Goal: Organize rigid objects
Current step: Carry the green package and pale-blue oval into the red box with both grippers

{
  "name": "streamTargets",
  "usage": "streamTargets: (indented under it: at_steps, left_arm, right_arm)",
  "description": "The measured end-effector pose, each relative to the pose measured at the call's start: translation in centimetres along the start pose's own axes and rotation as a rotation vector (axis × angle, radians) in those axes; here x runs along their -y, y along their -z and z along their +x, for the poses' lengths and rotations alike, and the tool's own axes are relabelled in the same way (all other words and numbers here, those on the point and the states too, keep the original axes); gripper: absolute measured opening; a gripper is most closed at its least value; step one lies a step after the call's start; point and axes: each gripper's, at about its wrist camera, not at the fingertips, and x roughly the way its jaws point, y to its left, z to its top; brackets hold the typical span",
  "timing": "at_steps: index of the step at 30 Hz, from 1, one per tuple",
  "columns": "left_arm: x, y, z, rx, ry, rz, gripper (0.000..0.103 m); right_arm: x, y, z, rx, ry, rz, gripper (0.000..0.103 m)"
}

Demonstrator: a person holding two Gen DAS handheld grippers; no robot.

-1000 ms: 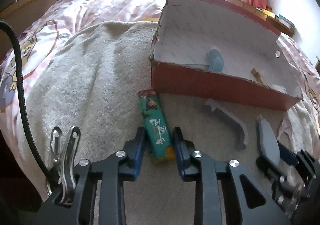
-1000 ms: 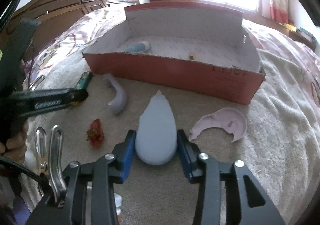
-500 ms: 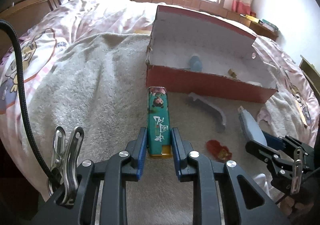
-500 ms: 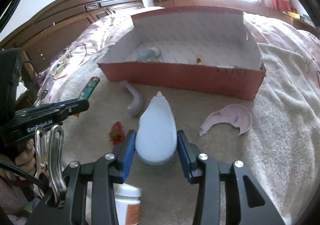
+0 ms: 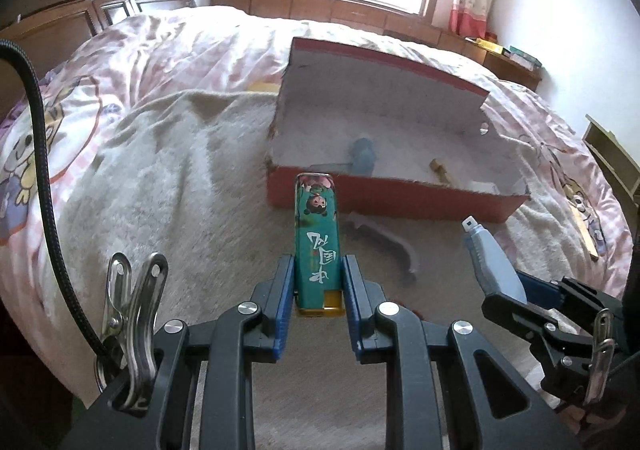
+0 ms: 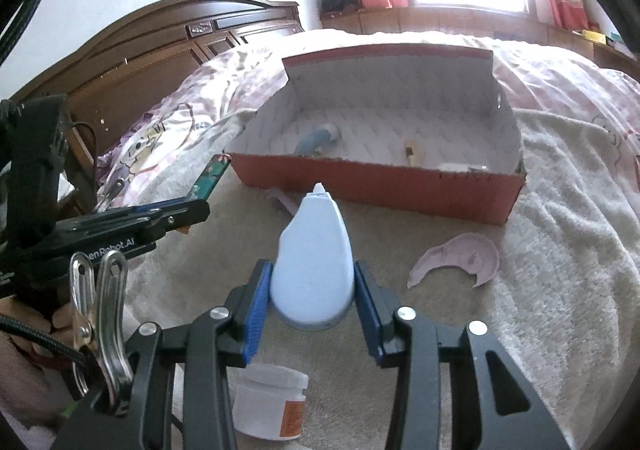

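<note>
Left gripper (image 5: 318,282): clamped on green tin (image 5: 318,246), lifted off the blanket (image 5: 160,178), just before the red box (image 5: 392,198).
Right gripper (image 6: 314,292): pinching pale blue plastic shell (image 6: 314,266), raised, nose toward the box.
Box contents: blue tube (image 6: 316,140), small tan piece, perhaps wood.
Blanket: pink curved shell (image 6: 460,256), white jar (image 6: 268,406).

"GenRobot.AI" on the left gripper (image 6: 182,220); unclear white characters on the green tin (image 5: 319,246).
</note>
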Motion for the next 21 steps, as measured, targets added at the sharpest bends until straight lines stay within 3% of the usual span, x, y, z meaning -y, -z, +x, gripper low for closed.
streamTargets:
  at_steps: [11,21]
  left_arm:
    - [1.8,-2.6,0.4,0.013,0.061,0.018,0.024]
    - [2.7,-6.3,2.9,0.027,0.021,0.055,0.024]
  right_arm:
    - [1.9,-1.6,-1.0,0.036,0.042,0.036,0.043]
    - [4.1,-5.0,-0.2,0.033,0.138,0.035,0.043]
